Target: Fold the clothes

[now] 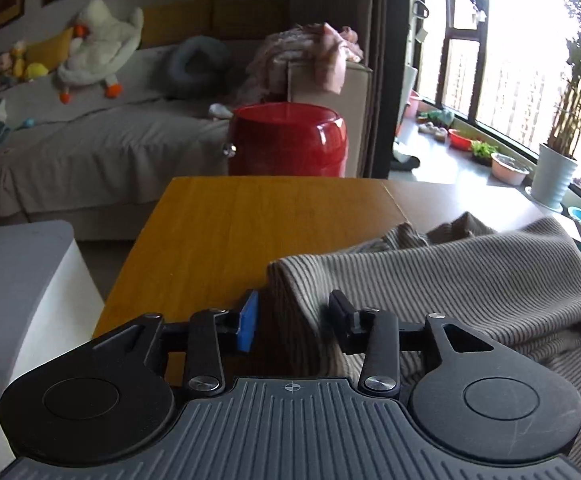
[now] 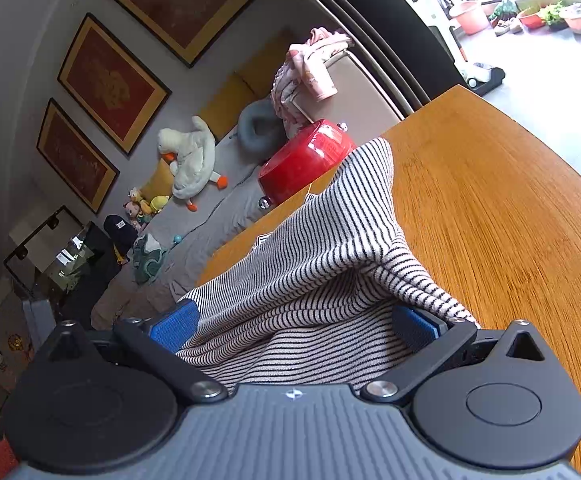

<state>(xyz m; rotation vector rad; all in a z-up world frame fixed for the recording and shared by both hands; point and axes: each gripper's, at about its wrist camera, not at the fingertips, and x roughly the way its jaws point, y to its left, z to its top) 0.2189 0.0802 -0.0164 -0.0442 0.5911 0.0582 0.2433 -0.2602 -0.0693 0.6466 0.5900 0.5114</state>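
Observation:
A knit garment with thin dark and pale stripes (image 1: 442, 280) lies bunched on the right part of a wooden table (image 1: 250, 220). My left gripper (image 1: 294, 316) hovers at the garment's left edge. Its jaws stand a little apart around an upright fold, with a narrow gap showing between the blue pad (image 1: 249, 320) and the cloth. In the right wrist view the same garment (image 2: 322, 232) stretches away over the table (image 2: 510, 200). My right gripper (image 2: 294, 328) is wide open, and cloth lies between its blue pads (image 2: 174, 326) and drapes over the right one.
A red tub (image 1: 286, 140) stands just beyond the table's far edge. Behind it is a sofa (image 1: 90, 140) with plush toys and a heap of pink clothes (image 1: 314, 52). A white block (image 1: 18, 280) sits left of the table. Plant pots and bowls line the window at right.

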